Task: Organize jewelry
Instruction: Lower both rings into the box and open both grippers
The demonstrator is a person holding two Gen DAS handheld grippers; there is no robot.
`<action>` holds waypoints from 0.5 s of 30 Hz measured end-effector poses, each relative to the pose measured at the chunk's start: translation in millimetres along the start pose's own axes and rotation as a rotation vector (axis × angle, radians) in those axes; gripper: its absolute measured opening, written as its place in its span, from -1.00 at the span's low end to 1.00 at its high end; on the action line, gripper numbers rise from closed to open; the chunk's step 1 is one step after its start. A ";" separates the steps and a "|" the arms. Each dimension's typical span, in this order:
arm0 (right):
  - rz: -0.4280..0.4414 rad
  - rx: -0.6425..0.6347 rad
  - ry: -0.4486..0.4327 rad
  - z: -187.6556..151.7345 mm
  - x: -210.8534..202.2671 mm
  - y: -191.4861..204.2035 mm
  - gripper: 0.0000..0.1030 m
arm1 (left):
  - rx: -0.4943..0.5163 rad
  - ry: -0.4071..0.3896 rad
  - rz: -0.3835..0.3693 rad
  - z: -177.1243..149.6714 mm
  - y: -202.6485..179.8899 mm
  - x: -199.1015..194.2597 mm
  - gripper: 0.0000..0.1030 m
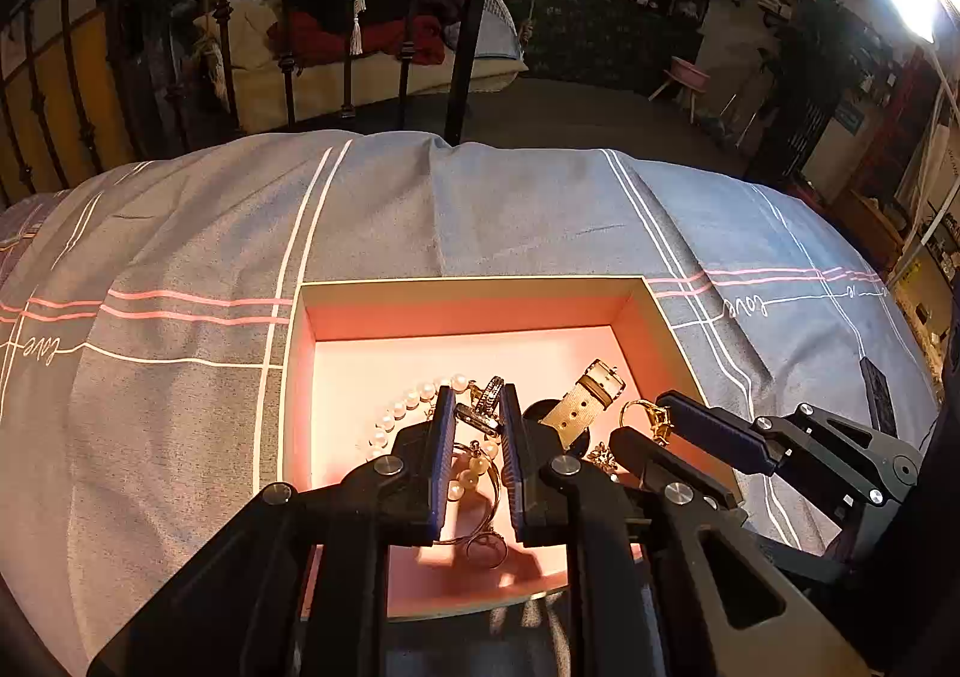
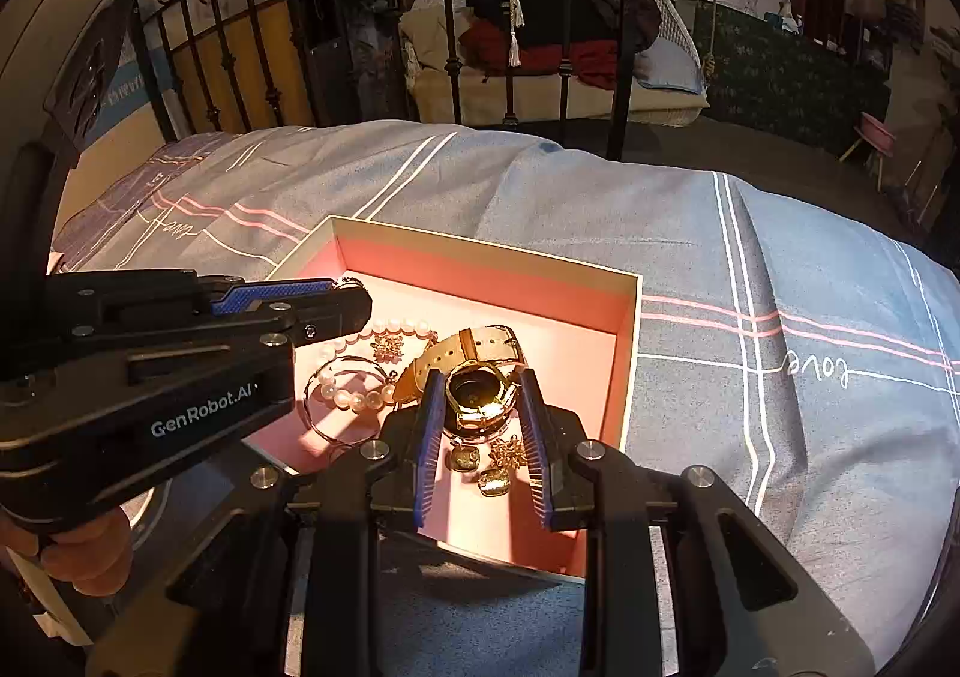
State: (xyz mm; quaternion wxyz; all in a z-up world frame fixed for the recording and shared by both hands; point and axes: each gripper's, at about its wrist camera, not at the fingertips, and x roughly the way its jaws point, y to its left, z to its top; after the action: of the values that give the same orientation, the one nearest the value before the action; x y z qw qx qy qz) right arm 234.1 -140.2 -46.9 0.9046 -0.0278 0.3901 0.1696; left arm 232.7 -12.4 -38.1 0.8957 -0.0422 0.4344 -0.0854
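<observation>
The bed (image 1: 480, 209) carries an open pink-lined box (image 1: 468, 311) near its front edge. Inside lie a pearl strand (image 2: 351, 398) and pendants (image 2: 495, 482). The left tongs (image 1: 477, 407) are clenched on a silver ring (image 1: 480, 416). The right tongs (image 2: 480, 395) grip the gold watch (image 2: 477, 398) above the box floor.

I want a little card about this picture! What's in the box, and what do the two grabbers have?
Surface: striped bedsheet
Container: pink box
Inside: pearl bracelet, brooch, gold charms
Left gripper: shut on a silver ring
Right gripper: shut on a gold watch
</observation>
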 end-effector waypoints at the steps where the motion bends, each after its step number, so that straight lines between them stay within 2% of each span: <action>1: 0.000 0.000 0.002 -0.7 1.3 0.1 -0.50 | 0.001 0.004 0.001 -0.1 -0.2 1.2 -0.72; 10: 0.007 -0.015 0.032 -6.8 10.4 5.2 -0.50 | 0.006 0.052 0.000 -1.1 -2.4 15.5 -0.70; 11: 0.007 -0.017 0.034 -7.2 10.9 5.5 -0.50 | 0.007 0.057 0.000 -1.5 -2.6 16.4 -0.64; 13: 0.009 -0.024 0.036 -7.6 11.5 6.9 -0.50 | -0.001 0.059 0.008 -1.1 -1.3 17.0 -0.30; 15: 0.013 -0.031 0.045 -8.4 13.3 8.2 -0.49 | 0.005 0.050 0.015 -1.3 -2.1 15.8 -0.26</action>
State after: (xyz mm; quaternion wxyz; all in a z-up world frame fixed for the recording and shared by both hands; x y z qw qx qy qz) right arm 234.0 -130.2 -61.6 0.8940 -0.0430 0.4077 0.1808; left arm 241.0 -17.5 -50.8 0.8852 -0.0345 0.4568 -0.0808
